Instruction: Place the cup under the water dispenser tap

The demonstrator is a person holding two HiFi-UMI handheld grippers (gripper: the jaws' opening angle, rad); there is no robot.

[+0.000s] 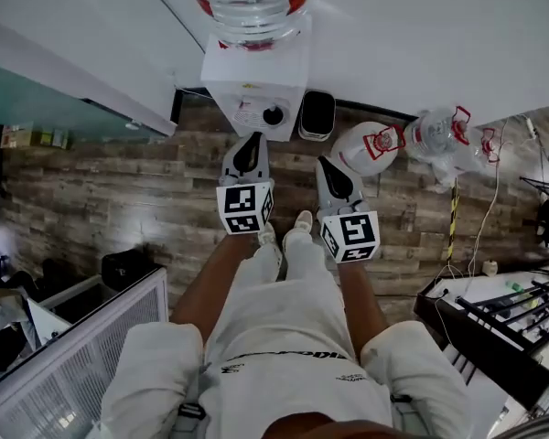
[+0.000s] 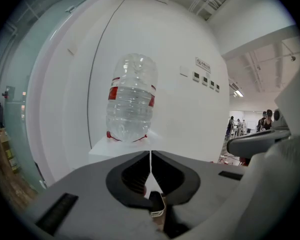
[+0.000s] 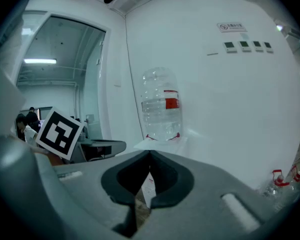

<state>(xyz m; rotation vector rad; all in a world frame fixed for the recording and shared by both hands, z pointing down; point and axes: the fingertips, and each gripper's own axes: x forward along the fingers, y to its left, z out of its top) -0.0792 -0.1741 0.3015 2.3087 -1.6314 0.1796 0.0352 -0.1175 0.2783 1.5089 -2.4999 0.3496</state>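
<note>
The white water dispenser (image 1: 256, 80) stands against the wall with a clear upturned bottle (image 1: 250, 3) on top and a black knob (image 1: 273, 114) on its front. I see no cup in any view. My left gripper (image 1: 250, 144) is shut and empty, pointing at the dispenser's front. Beside it my right gripper (image 1: 334, 167) is also shut with nothing in it. The left gripper view shows the left gripper (image 2: 150, 152) with jaws touching below the bottle (image 2: 131, 99). In the right gripper view the right gripper (image 3: 150, 153) has its jaws meeting at the tips under the bottle (image 3: 161, 106).
A black bin (image 1: 317, 114) sits right of the dispenser. Spare water bottles (image 1: 371, 144) lie on the wood floor (image 1: 119, 199) further right. A white mesh cabinet (image 1: 82, 355) is at lower left, a black rack (image 1: 494, 327) at lower right. People stand far off (image 2: 265, 120).
</note>
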